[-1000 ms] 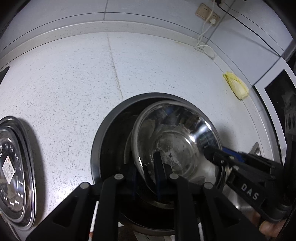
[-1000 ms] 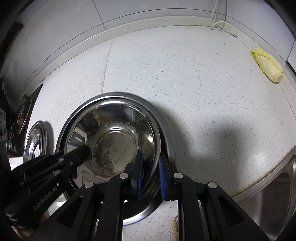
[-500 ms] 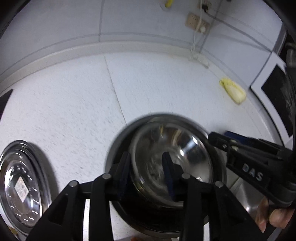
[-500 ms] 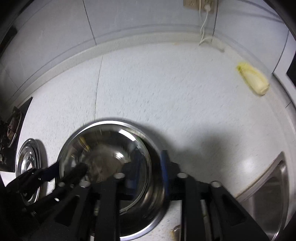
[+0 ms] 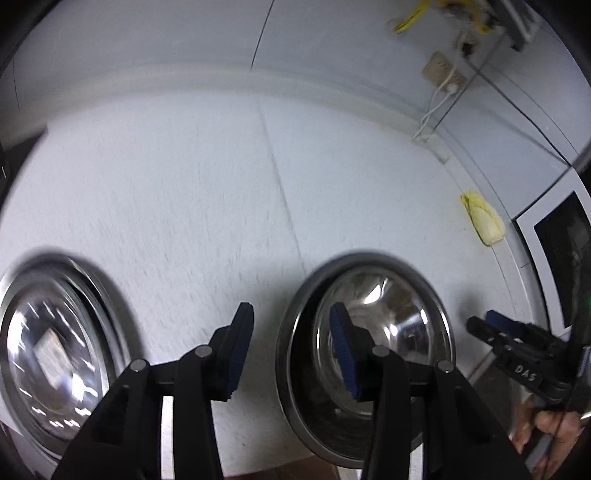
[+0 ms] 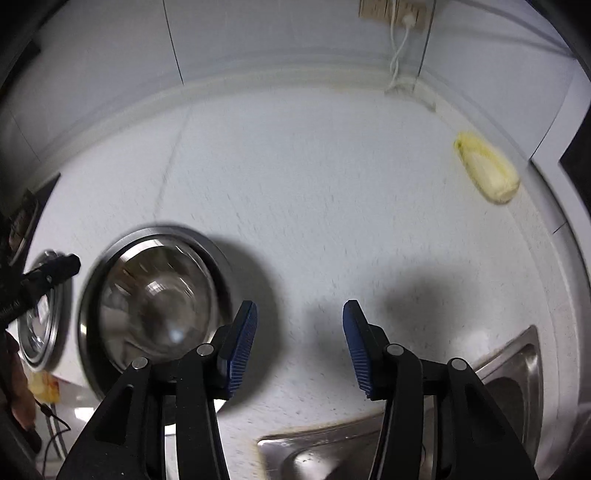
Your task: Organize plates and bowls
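A shiny steel bowl (image 5: 384, 332) sits nested inside a larger dark-rimmed steel bowl (image 5: 291, 354) on the white speckled counter; the pair also shows in the right wrist view (image 6: 155, 310). My left gripper (image 5: 291, 350) is open and empty, above the bowls' left rim. My right gripper (image 6: 299, 343) is open and empty, to the right of the bowls, over bare counter. A second steel plate (image 5: 48, 362) with a label inside lies at the far left. The right gripper's tip (image 5: 495, 332) shows at the right of the left wrist view.
A yellow-white napa cabbage (image 6: 487, 173) lies near the back right wall. A steel sink (image 6: 509, 373) is at the front right. A wall socket with a white cable (image 6: 402, 33) is at the back. A dark stove edge (image 6: 26, 214) is at the left.
Both grippers let go of the inner bowl's rim, opened wide and pulled back and up. The bowls stay nested on the counter. The view is motion-blurred.
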